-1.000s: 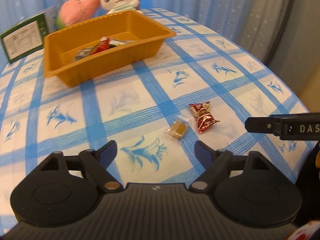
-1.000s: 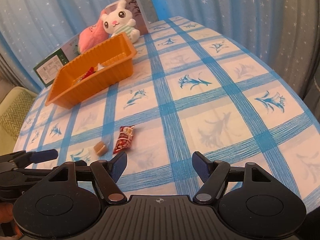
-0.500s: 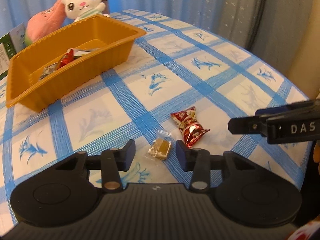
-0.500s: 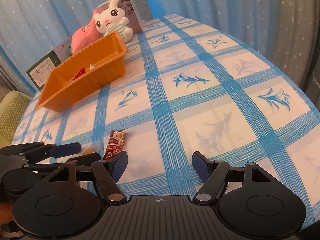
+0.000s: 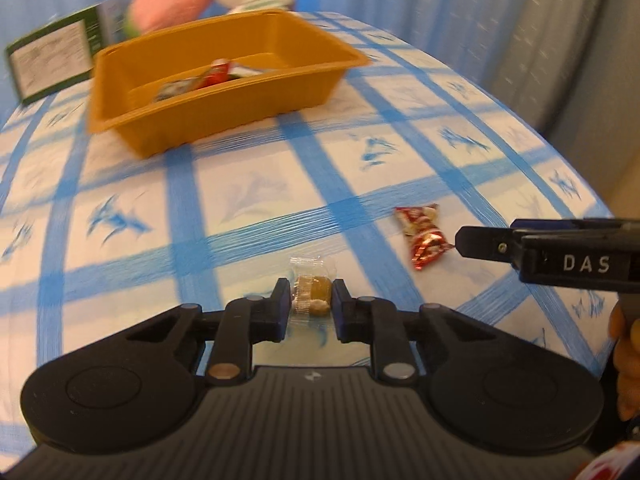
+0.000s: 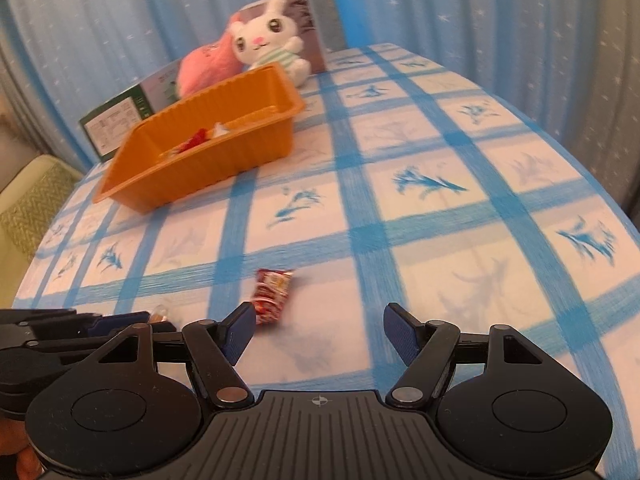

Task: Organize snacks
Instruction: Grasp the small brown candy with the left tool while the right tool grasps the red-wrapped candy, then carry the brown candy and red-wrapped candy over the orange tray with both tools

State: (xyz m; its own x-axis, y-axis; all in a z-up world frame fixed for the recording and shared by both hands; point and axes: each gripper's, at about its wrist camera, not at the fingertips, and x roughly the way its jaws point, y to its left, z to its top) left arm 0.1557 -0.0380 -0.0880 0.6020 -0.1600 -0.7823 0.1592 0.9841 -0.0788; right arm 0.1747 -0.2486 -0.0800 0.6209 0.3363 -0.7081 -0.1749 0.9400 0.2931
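Observation:
My left gripper [image 5: 311, 300] is shut on a small brown candy in clear wrap [image 5: 313, 296], low over the tablecloth. To its right a red foil candy [image 5: 423, 236] lies on the cloth, just ahead of the right gripper's finger [image 5: 480, 242]. In the right wrist view my right gripper [image 6: 320, 330] stands open, with the red foil candy [image 6: 272, 294] just beyond its left fingertip. The left gripper's fingers [image 6: 116, 320] show at the left edge there. An orange tray [image 5: 224, 120] holding several wrapped snacks sits farther back.
Behind the orange tray [image 6: 200, 168] stand a white plush rabbit [image 6: 268, 46], a pink plush [image 6: 204, 68] and a green box [image 5: 52, 56]. The round table's blue-checked cloth [image 6: 440, 240] drops off at the right edge. A cushioned chair [image 6: 28, 200] sits at the left.
My left gripper came down around the brown candy and closed on it. The right gripper shifted toward the red foil candy, staying open.

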